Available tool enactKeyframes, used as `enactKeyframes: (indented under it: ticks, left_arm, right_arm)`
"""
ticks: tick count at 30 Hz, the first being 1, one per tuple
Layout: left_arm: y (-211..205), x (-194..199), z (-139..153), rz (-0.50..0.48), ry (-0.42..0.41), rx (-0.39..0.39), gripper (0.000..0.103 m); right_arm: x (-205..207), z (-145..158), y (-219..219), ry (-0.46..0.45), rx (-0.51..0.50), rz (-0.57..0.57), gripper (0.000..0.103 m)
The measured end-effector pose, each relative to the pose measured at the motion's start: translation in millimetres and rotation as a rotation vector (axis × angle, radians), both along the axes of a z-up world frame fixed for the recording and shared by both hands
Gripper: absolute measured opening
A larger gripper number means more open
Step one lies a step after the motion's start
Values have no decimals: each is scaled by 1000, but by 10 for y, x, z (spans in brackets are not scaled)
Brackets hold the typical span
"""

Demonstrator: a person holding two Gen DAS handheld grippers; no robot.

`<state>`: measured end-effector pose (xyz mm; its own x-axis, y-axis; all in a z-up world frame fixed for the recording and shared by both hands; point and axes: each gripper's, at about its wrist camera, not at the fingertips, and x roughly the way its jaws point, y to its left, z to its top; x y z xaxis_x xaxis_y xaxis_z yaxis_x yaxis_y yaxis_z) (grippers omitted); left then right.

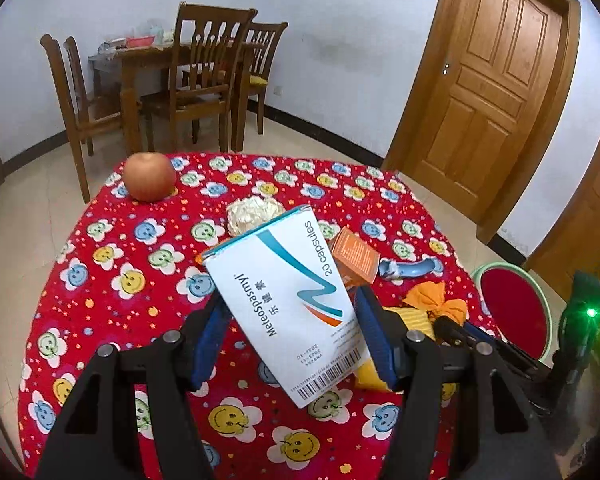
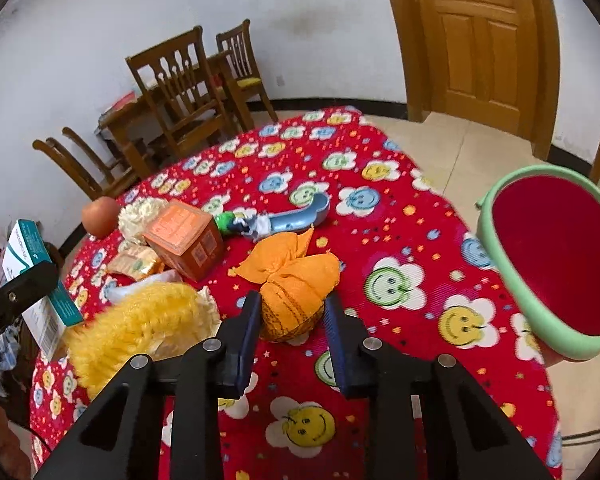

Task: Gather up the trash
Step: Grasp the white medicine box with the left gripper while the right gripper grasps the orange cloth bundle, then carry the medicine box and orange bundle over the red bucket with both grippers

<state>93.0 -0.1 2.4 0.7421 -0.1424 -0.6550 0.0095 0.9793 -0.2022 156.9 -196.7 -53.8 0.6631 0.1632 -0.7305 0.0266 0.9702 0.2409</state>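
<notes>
My left gripper (image 1: 290, 306) is shut on a white and teal medicine box (image 1: 282, 300) and holds it tilted above the red tablecloth (image 1: 112, 264). The box also shows at the left of the right wrist view (image 2: 34, 276). My right gripper (image 2: 292, 308) has its blue pads on either side of an orange in orange netting (image 2: 290, 284) that rests on the cloth. A red bin with a green rim (image 2: 556, 256) stands beside the table at the right; it also shows in the left wrist view (image 1: 514, 308).
On the table lie an apple (image 1: 150, 176), a crumpled white paper ball (image 1: 252, 214), a small orange carton (image 2: 184, 238), a blue toy (image 2: 284, 220), a yellow scrubber (image 2: 140, 328) and a gold wrapper (image 2: 138, 264). Wooden chairs (image 1: 196, 80) and a door (image 1: 488, 76) stand behind.
</notes>
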Motion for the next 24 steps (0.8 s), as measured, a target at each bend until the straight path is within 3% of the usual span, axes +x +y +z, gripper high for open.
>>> enactKeyframes:
  ticks: [11,24]
  left_arm:
    - [-132,-166,165,-46,-24,-17,63]
    - [-580,-188,256,-152,-37,-9,63]
  right_arm:
    - [-353,402,-207,-95,-9,-37,31]
    - [-649,651,-656,-150,-30,-135,31]
